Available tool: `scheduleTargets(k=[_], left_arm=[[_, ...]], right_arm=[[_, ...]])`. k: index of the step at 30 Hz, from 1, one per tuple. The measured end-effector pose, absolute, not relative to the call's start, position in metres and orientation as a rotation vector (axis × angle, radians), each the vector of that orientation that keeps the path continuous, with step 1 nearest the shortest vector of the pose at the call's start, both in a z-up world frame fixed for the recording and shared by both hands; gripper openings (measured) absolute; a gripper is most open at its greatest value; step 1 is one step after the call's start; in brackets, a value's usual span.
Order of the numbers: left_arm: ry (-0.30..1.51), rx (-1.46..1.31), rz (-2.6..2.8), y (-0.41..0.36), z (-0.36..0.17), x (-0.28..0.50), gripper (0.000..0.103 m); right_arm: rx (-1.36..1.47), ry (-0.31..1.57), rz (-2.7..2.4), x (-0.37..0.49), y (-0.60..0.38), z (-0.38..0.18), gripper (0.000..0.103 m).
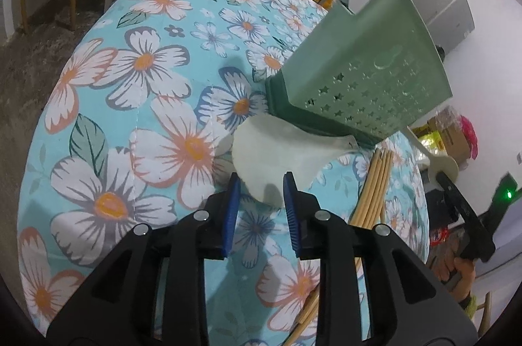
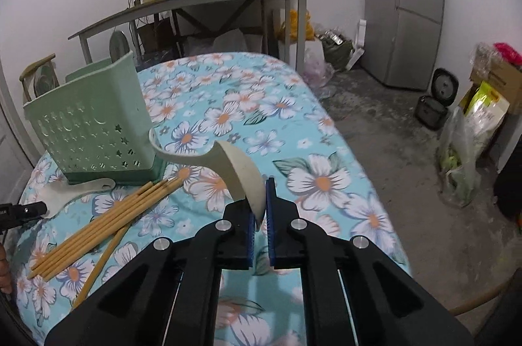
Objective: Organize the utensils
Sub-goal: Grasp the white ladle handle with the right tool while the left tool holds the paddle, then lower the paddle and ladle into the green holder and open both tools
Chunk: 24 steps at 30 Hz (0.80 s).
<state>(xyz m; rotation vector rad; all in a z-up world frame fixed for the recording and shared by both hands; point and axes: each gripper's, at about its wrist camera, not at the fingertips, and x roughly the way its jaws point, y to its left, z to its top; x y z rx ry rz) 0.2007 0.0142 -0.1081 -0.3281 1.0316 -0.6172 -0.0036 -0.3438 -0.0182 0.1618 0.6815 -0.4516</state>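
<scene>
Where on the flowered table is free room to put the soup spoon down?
Free: the cloth right of the green holder, out to the far edge, and the patch before the right gripper. Crowded: in front of the holder, where the rice paddle and chopsticks lie.

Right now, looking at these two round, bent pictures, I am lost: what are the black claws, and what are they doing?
No robot here: a person holds a two-finger gripper in each hand, and each carries a wide-angle camera looking along its fingers. One picture comes from the left gripper, one from the right gripper. On the flowered tablecloth stand a green utensil holder, bamboo chopsticks and a pale rice paddle. The left gripper is open just before the paddle. The right gripper has closed on a cream ladle.
</scene>
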Motion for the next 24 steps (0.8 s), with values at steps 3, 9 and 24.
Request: scheduleTargets(k=[3,9,24], left_arm=[[1.016,-0.361,-0.577,0.014,-0.109,0.203,0.017],[0.902,-0.297,-0.559,0.013,-0.084,0.196,0.006],[0.433,0.081,-0.588,0.015,0.075,0.129,0.001]], right_arm=[[0.157,0.662,-0.458,-0.013,-0.341,-0.009,0.006],[0.137,0.617,-0.473,-0.030,-0.337,0.013,0.006],[0.115,0.541,-0.476,-0.046,-0.333,0.036,0.006]])
